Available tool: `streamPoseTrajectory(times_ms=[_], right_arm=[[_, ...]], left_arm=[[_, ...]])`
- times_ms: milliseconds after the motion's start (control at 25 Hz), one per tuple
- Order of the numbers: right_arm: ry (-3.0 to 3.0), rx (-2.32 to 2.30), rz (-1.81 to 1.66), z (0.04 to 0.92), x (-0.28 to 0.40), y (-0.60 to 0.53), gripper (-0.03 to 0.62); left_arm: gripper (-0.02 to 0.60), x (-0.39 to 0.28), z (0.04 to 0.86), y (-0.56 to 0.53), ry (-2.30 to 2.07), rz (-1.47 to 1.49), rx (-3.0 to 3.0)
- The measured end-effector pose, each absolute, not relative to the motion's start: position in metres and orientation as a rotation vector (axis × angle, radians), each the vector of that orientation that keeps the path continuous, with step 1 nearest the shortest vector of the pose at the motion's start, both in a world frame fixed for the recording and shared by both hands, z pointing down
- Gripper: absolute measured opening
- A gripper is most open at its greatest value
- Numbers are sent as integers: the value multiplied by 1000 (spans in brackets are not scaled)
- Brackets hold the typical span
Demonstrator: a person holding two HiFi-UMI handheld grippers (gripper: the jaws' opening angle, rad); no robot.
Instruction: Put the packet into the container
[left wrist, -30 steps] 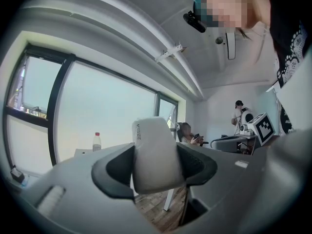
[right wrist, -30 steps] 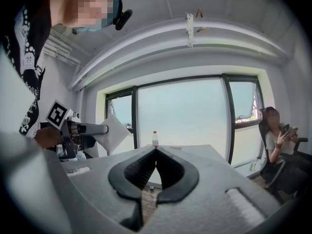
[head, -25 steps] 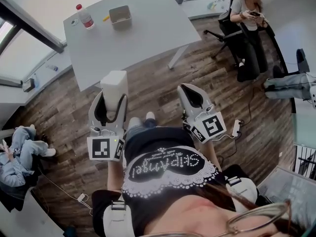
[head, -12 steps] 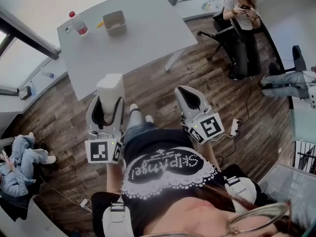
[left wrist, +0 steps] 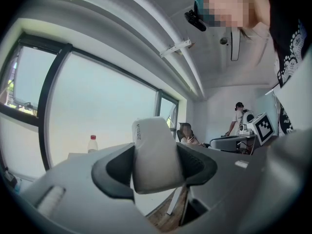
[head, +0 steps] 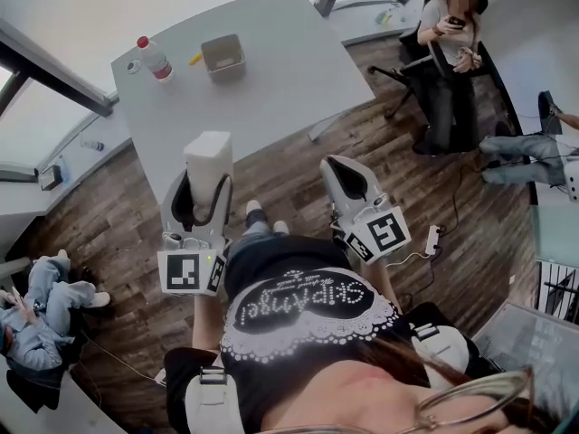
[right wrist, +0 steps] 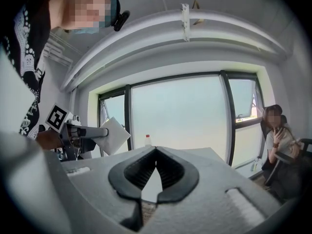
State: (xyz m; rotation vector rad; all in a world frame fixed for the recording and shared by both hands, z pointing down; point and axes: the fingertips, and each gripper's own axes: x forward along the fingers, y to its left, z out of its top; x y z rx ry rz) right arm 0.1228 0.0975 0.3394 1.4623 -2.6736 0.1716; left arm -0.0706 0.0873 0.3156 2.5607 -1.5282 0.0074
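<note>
A white packet (head: 208, 159) stands upright between the jaws of my left gripper (head: 209, 181), which is shut on its lower part. In the left gripper view the packet (left wrist: 154, 152) fills the gap between the dark pads. A small grey open container (head: 223, 55) sits on the white table (head: 271, 80) ahead, well beyond the packet. My right gripper (head: 338, 165) hovers beside the left one over the wooden floor, shut with nothing in it; its tips meet in the right gripper view (right wrist: 156, 149). That view also shows the packet (right wrist: 115, 135) at the left.
On the table a red-capped bottle (head: 156, 58), a tape roll (head: 134, 65) and a small yellow item (head: 194, 59) lie left of the container. A person sits on a chair (head: 448, 43) at the far right. Another person sits on the floor (head: 41, 306) at the left.
Both grippers have moved forward toward the table, which now sits nearer in the head view. The packet's top now overlaps the table's near edge. The grip is unchanged.
</note>
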Motion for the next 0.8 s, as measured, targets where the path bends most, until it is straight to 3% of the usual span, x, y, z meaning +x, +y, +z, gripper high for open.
streamPoseTrajectory(times_ms=[800], right_arm=[[-2650, 1472, 186, 348, 95, 49, 0]], left_arm=[[267, -89, 324, 51, -1475, 3, 2563]])
